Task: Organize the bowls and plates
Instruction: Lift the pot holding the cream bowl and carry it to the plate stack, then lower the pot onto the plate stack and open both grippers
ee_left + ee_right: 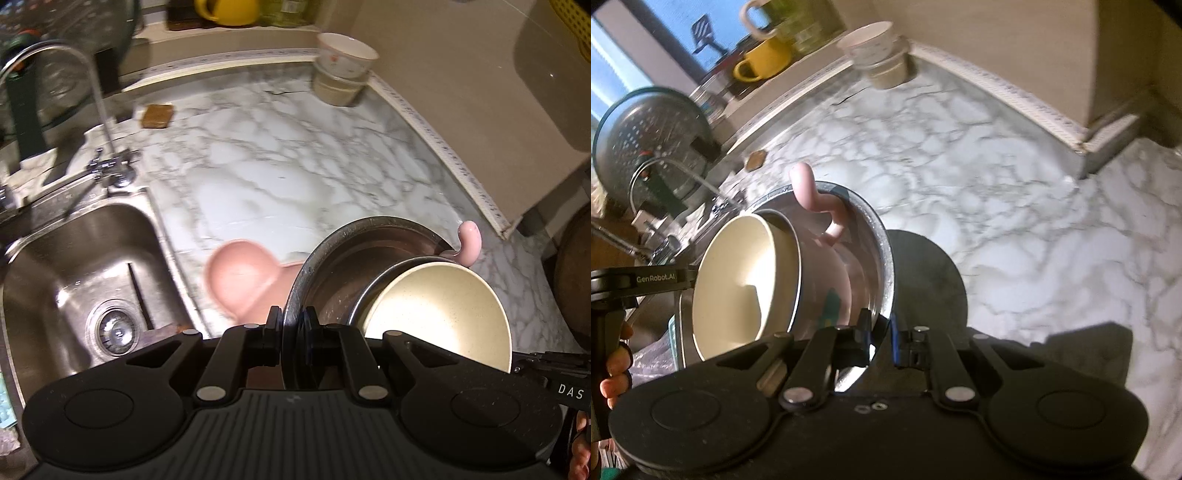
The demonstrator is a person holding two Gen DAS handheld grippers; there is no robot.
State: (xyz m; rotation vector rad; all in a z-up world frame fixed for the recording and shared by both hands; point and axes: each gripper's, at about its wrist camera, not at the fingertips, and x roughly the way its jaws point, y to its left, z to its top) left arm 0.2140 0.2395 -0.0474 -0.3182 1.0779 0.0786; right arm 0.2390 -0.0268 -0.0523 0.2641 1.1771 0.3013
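A large steel bowl (343, 258) is held tilted above the marble counter, with a cream bowl (447, 314) nested in it inside a smaller steel bowl. My left gripper (293, 325) is shut on the steel bowl's rim. My right gripper (881, 332) is shut on the opposite rim of the same steel bowl (879, 243); the cream bowl (738, 280) shows at left. A pink piece with a curled handle (812, 195) sits behind the bowls. A pink plate (240, 280) lies on the counter below. A stack of bowls (343, 70) stands in the far corner.
A steel sink (85, 280) with a faucet (92, 88) lies left. A brown sponge (159, 115) sits at the counter's back. A yellow mug (764, 61) and a colander (650, 129) stand by the window ledge. A wall edges the counter on the right.
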